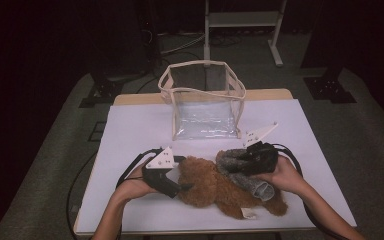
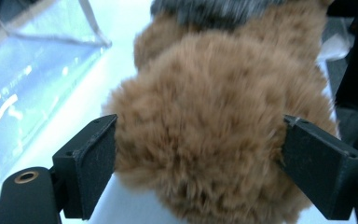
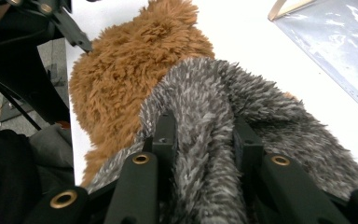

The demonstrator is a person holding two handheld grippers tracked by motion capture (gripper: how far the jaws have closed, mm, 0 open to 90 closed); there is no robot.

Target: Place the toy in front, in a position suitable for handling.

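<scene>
Jaws of the left gripper (image 2: 200, 154) clasp the brown plush toy (image 2: 214, 126), steadying it on the desk (image 1: 140, 125), while the right gripper (image 3: 203, 135) pinches the grey sock (image 3: 214, 107), seemingly to pull it.

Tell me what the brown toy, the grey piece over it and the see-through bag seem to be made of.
Brown toy: plush, long shaggy pile, matte, probably synthetic fur. Grey piece: fuzzy fabric with light-tipped fibres, soft enough to bunch between the right gripper's jaws. See-through bag: clear glossy plastic film, wrinkled and glinting, edged in beige trim that looks like fabric.
</scene>
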